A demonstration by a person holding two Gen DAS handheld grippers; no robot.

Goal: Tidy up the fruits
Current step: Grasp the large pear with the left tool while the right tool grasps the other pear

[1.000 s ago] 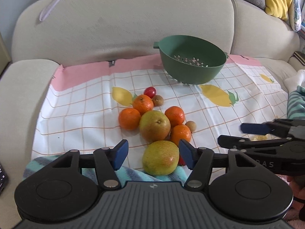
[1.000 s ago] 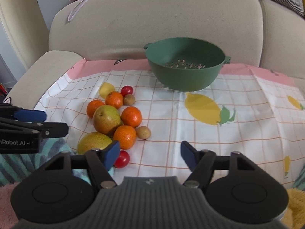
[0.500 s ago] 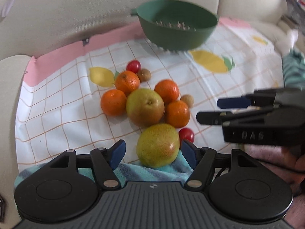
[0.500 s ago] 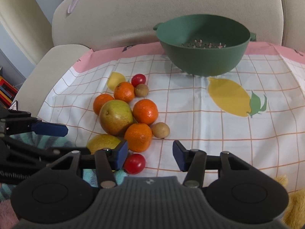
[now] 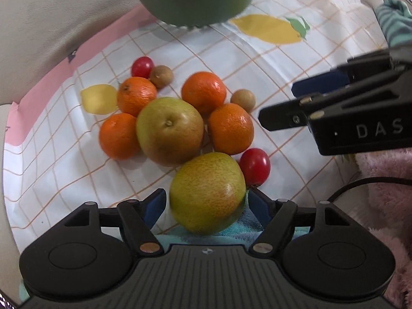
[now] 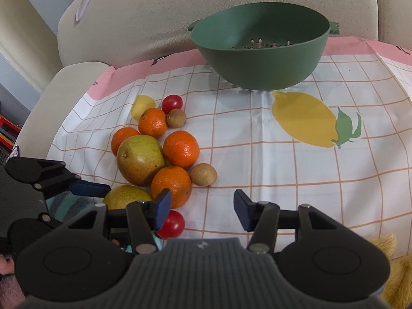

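A heap of fruit lies on a checked cloth (image 6: 283,170): two green-yellow pears, several oranges (image 5: 204,91), two red tomatoes and two small brown fruits. My left gripper (image 5: 206,204) points down over the near pear (image 5: 207,193). Its jaws are opening, the pear sits between them, and a small gap shows at each pad. My right gripper (image 6: 202,212) stands open over bare cloth, its left finger beside a red tomato (image 6: 171,224). The far pear (image 6: 140,158) rests among the oranges. A green colander (image 6: 260,59) stands behind, holding no fruit.
The cloth covers a beige sofa seat (image 6: 77,74) with its backrest behind the colander. A teal striped fabric (image 5: 242,228) lies under the near pear at the cloth's front edge. Pink fluffy fabric (image 5: 381,170) is at the right. Open cloth stretches right of the heap.
My left gripper has sunk and rolled toward the near pear, and its jaws have widened around it. My right gripper dropped a little and its jaws narrowed slightly.
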